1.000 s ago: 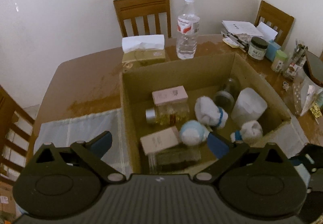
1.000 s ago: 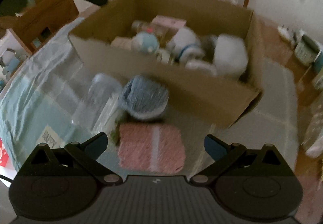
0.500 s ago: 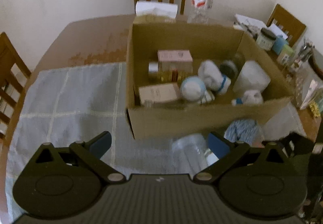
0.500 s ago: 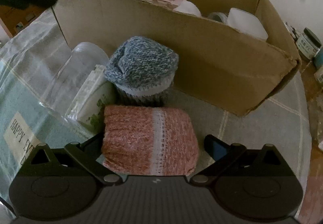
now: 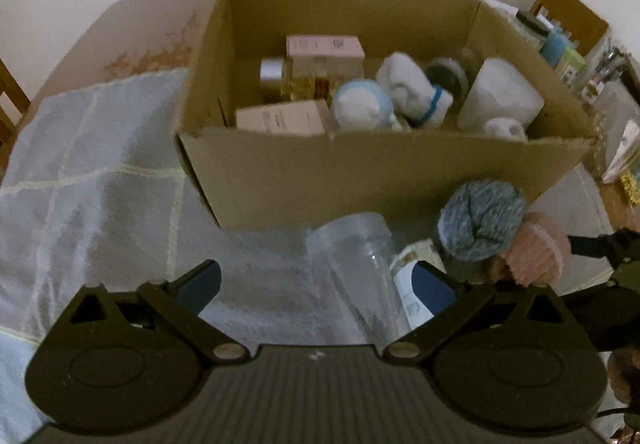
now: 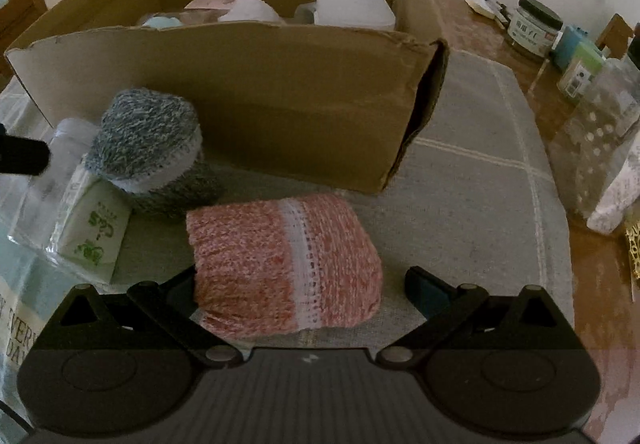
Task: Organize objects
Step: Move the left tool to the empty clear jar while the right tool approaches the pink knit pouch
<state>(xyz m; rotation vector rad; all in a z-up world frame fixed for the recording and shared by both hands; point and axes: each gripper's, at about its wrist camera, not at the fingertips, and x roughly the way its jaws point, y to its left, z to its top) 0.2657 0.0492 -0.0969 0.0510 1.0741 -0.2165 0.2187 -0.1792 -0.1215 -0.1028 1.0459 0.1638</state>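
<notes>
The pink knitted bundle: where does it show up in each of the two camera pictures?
Left wrist view: pink knitted bundle at the far right, beside the blue-grey knitted bundle.
Right wrist view: low centre, between the open right gripper fingers.
Shared landmark: the cardboard box behind it.

A rolled pink knit sock bundle (image 6: 284, 264) with a white lacy band lies on its side on the grey checked cloth, just in front of the cardboard box (image 6: 240, 91). Beside it a blue-grey knit bundle (image 6: 148, 139) with a pale band leans on a green-printed tissue pack (image 6: 94, 236), next to a clear plastic cup (image 5: 360, 264) lying on its side. The open box holds pink cartons (image 5: 324, 45), white and pale-blue sock rolls (image 5: 412, 91), a golden bottle (image 5: 296, 81) and a white container (image 5: 500, 95).
</notes>
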